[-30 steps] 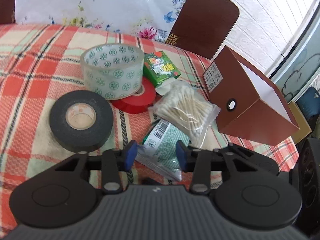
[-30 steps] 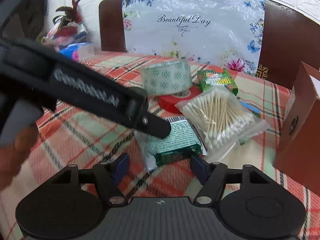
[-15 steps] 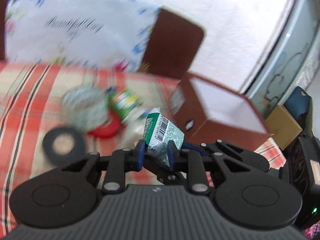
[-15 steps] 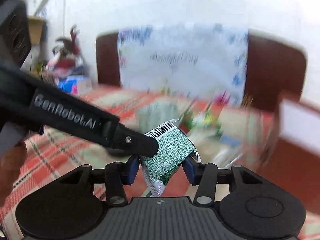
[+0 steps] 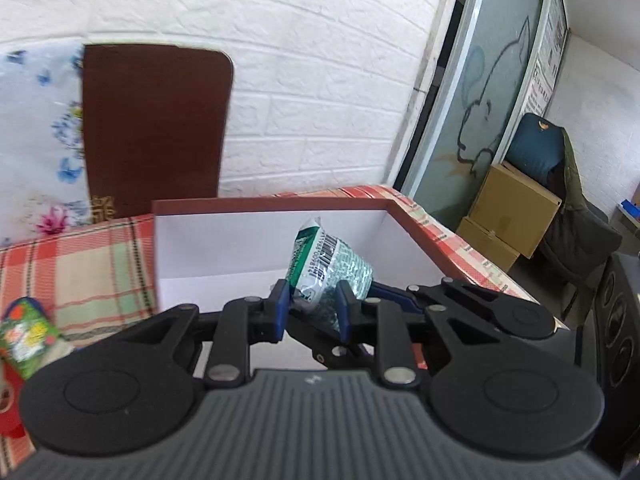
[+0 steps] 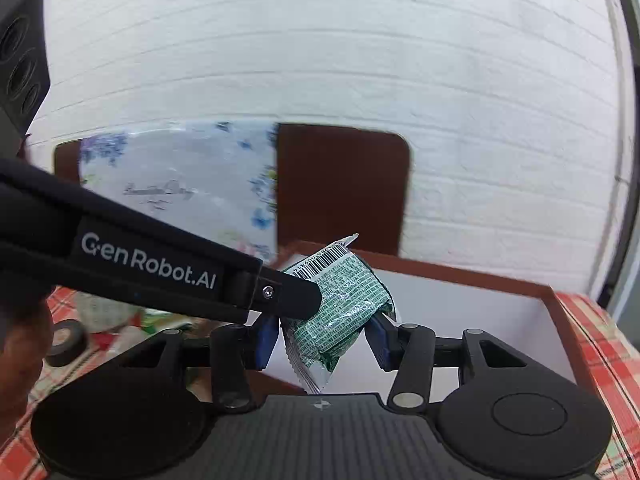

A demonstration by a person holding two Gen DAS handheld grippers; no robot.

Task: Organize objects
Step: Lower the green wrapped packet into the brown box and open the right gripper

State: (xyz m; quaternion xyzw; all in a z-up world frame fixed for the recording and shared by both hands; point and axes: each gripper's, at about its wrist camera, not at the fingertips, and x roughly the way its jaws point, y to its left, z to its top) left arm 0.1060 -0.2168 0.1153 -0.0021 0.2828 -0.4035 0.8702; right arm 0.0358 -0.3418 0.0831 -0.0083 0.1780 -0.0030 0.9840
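Over the brown box (image 5: 280, 203), both tongs (image 5: 311, 308) (image 6: 324, 334) clench the green packet (image 5: 330, 270); I'd lower, then release together.

Both wrist views—close—share box (image 5: 276, 204), perhaps.

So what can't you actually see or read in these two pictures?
- Floor of the brown box with white inside: in both views the fingers and the green-and-white foil packet cover most of it.
- Packet print: barcode shows, the words are too small.
- Black tape roll: small and blurred in the right view, partly behind the left gripper.
- Green carton: blurred, at the left view's edge.
- Right gripper: mostly hidden in the left view.
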